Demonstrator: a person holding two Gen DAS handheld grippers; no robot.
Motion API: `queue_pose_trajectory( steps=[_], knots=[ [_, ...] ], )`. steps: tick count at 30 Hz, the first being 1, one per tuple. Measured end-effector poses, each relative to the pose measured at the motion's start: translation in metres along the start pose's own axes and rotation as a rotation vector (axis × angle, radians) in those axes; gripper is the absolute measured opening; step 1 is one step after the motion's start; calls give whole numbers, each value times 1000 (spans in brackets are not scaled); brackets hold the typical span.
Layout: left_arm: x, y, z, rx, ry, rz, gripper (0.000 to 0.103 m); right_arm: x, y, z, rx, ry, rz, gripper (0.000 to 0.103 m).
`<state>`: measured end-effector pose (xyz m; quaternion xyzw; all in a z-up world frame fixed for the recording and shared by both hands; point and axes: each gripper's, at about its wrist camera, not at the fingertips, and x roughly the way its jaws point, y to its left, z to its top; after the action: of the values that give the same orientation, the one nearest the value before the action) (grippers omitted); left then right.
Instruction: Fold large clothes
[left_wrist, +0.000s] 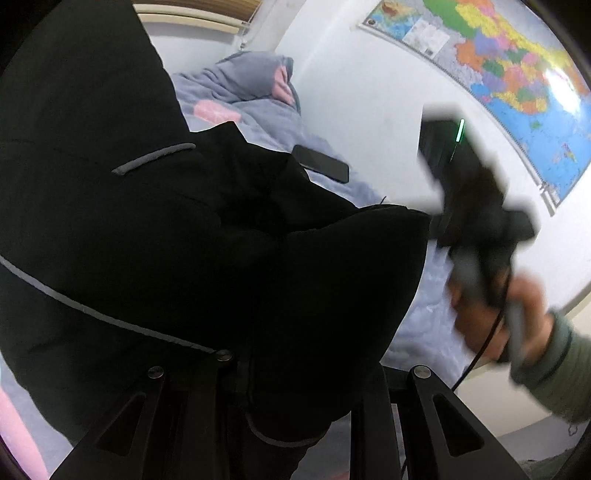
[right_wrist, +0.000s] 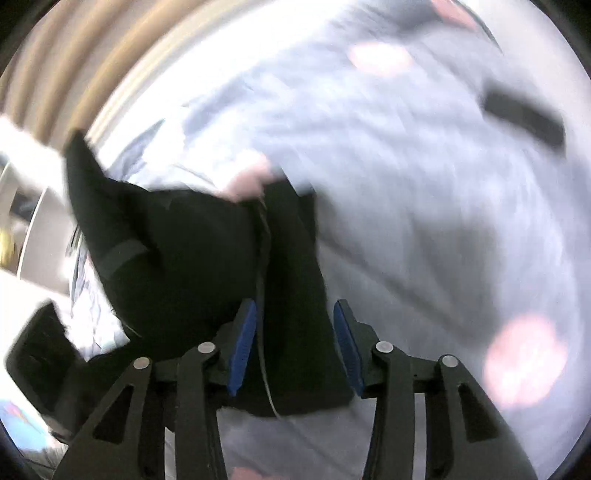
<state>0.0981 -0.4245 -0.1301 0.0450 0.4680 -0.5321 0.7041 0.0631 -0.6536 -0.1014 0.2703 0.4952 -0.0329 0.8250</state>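
- The black garment (left_wrist: 155, 229) with thin grey piping hangs in front of the left wrist camera, lifted above the bed (left_wrist: 332, 129).
- The left gripper (left_wrist: 291, 387) has its jaws nearly closed on a fold of this garment; the cloth hides the fingertips.
- The right gripper (right_wrist: 295, 347) holds its jaws partly apart, with a strip of the black cloth between the blue pads (right_wrist: 242, 347); I cannot tell if they press it.
- In the left view, a hand (left_wrist: 498, 317) in a green sleeve (left_wrist: 561, 369) holds the blurred right gripper.
- A dark phone (left_wrist: 320, 163) lies on the grey-blue bedding.
- A coloured map (left_wrist: 509, 74) hangs on the wall.
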Motion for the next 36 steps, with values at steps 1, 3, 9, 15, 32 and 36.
queue_pose_trajectory(
  steps=[1,3,9,15,32,36],
  knots=[
    [1,0,0,3,1,5,23,1,-6,19,-37,-14,0,54],
    [3,-1,0,15,8,12,23,-8,22,46,-130,-42,43,69],
    [5,-3,0,30,18,27,24,15,106,81,-365,-13,132,76],
    [2,-3,2,38,21,31,24,70,127,85,-443,101,229,79],
    [-88,-41,36,123,132,-55,51,53,81,61,-323,35,104,20],
    [-113,-21,49,97,89,-31,51,57,49,63,-259,49,101,20]
  ],
)
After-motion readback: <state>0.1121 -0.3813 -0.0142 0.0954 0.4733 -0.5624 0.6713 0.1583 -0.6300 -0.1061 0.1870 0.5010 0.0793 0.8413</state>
